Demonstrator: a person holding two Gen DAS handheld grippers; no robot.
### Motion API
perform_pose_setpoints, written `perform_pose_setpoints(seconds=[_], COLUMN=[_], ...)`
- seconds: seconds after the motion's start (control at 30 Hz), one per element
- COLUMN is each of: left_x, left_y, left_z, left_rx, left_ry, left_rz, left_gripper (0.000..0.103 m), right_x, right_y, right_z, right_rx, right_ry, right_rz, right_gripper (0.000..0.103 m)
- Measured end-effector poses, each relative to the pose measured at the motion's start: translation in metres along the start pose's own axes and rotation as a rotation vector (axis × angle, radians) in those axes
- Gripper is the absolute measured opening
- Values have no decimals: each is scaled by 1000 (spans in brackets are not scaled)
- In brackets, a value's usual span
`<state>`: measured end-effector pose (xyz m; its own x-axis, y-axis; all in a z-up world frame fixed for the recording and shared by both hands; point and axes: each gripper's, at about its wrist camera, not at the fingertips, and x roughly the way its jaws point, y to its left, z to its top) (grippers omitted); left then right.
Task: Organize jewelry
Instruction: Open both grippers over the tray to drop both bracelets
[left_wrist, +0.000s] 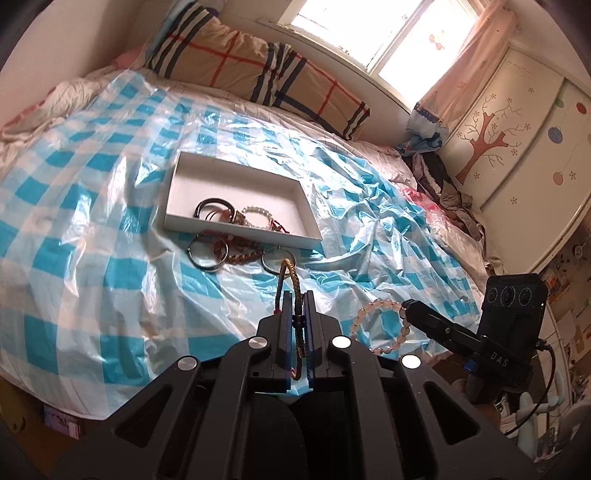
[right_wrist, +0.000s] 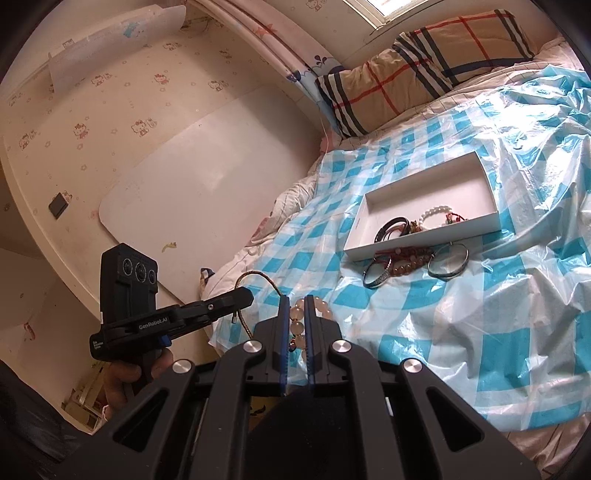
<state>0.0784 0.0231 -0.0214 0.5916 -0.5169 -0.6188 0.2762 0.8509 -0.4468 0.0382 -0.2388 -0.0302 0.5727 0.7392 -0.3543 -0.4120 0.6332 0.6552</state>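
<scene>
Low in the left wrist view, the left gripper (left_wrist: 295, 299) is clamped on a braided cord bracelet (left_wrist: 293, 280), the white tray (left_wrist: 240, 236) mid-frame beyond; the cord could slither out (thin thing). Bottom centre of the right view, the right gripper (right_wrist: 296, 302) pinches a pale bead bracelet (right_wrist: 297, 317), whose round beads may roll free short of the tray.
</scene>
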Motion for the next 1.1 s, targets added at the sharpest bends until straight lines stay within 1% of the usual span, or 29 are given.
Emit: perform_pose_setpoints(seconds=[0.17,0.4,0.73,1.1], left_x=[15,48,97,127], left_y=[-14,-18,-15,-14], left_z=[16,45,75,95], left_rx=[61,93,123,166], left_ry=[-28,-51,-62,-96], left_rz=[34,46,86,136], left_gripper=[5,5,5,5], right_x=[3,17,51,83], right_y=[-9,-30,-65,-92], right_z=[21,55,92,119], right_rx=[-2,-6,6,19], right_ry=[-35,-70,-83,-87], right_rz=[3,-2,-5,-4], right_gripper=[9,9,9,9])
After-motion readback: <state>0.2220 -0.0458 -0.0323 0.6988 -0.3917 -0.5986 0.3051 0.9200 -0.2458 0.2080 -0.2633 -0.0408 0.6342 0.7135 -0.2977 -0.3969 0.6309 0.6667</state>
